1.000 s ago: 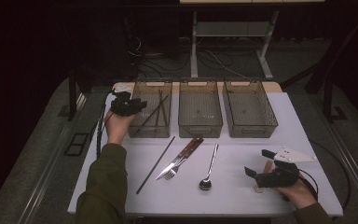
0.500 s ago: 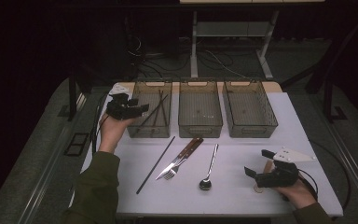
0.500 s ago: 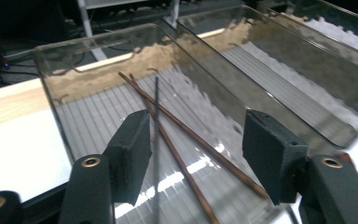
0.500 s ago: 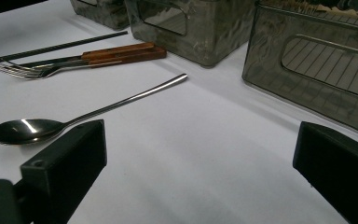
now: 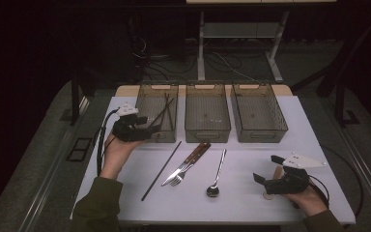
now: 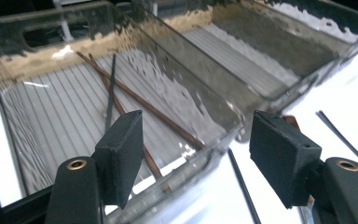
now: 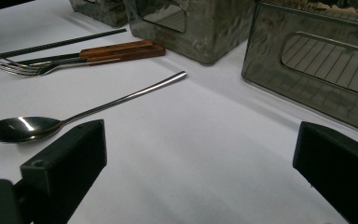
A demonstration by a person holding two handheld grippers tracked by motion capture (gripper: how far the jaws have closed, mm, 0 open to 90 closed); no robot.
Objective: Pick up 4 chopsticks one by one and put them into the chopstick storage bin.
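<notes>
Our left tool [image 5: 147, 129] has just been opening, nothing between its jaws, chopsticks [image 6: 135, 105] in the bin [image 5: 147, 92] ahead. Right tool [image 5: 266, 170] sits released, spoon [image 7: 74, 117] just ahead.

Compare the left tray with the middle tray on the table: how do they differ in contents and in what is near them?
The left tray holds thin chopsticks leaning across it; the middle tray looks empty. The left gripper, jaws open with nothing between them, hovers at the left tray's near corner; no gripper is by the middle tray. Both are clear, smoky, ribbed-bottomed rectangular trays with handle cut-outs.

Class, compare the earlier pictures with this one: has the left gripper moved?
Yes. The left gripper has drawn back toward the person, from over the left bin to its near end, jaws just opening, empty.
</notes>
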